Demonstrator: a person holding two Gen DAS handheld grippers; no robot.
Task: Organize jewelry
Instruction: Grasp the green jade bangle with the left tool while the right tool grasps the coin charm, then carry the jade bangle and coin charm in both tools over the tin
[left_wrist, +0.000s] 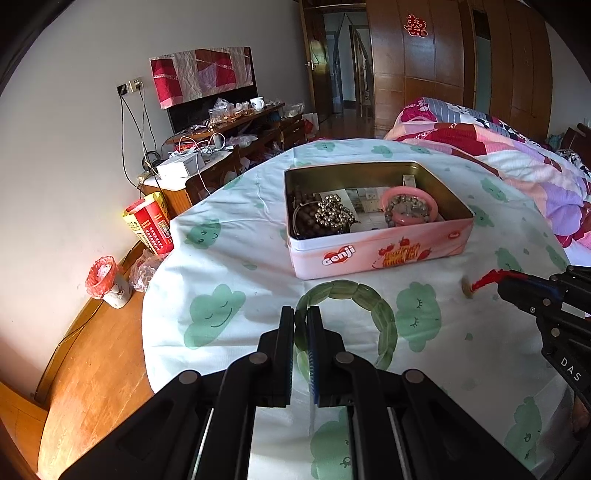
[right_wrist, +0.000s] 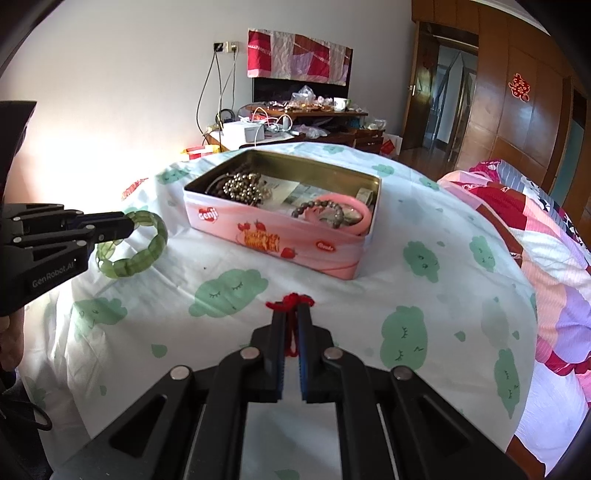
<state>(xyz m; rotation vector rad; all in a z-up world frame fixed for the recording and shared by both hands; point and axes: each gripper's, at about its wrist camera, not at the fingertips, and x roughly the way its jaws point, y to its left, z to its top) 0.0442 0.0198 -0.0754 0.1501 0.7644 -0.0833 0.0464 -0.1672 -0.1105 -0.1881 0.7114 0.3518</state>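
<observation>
Green stone links form the bracelet (left_wrist: 373, 306) that my left tool (left_wrist: 301, 314) has clenched by its near edge; seen from the right wrist, it hangs just above the cloud-print sheet (left_wrist: 221, 266). My right tool (right_wrist: 291, 314) is clamped on a red cord (right_wrist: 291, 301), and a small pale pendant (left_wrist: 467, 287) dangles from the cord's far end. Between and beyond both tools sits the open pink tin (left_wrist: 380, 251), holding dark beads, metallic beads and a pink bangle.
</observation>
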